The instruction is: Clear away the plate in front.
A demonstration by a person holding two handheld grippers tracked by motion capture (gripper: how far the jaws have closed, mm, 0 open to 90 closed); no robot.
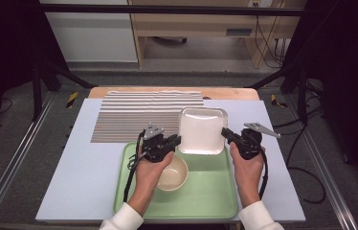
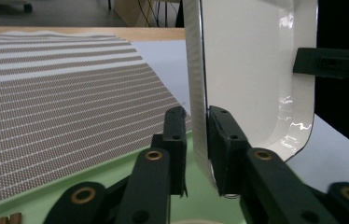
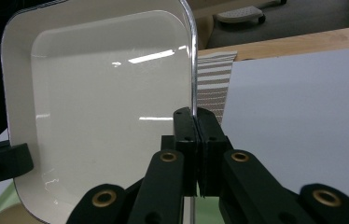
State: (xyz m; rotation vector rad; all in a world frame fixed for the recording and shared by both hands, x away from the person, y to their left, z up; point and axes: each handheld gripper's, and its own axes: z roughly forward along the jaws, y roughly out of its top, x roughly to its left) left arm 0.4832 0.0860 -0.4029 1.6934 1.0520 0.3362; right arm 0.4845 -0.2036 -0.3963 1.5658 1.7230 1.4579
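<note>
Covering the wooden table [image 1: 225, 92]: pale sheet [image 1: 86, 158], striped mat [image 1: 139, 115]; both grippers' fingers clamped on white plate [image 1: 201, 132].

White square plate [image 1: 202, 129] between left gripper [image 1: 176, 141] and right gripper [image 1: 226, 132], above green tray [image 1: 210, 191].

Glossy white dish [image 1: 202, 130], woven striped cloth mat [image 1: 141, 115], smooth green plastic tray [image 1: 206, 191].

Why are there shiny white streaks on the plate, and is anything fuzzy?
Right gripper view: the white plate mirrors ceiling lights as bright streaks. Left gripper view: glare glints along the plate's curled rim, and the left gripper looks soft because it is so close. High view: evenly lit, dark at both sides, the striped mat sharp.
</note>
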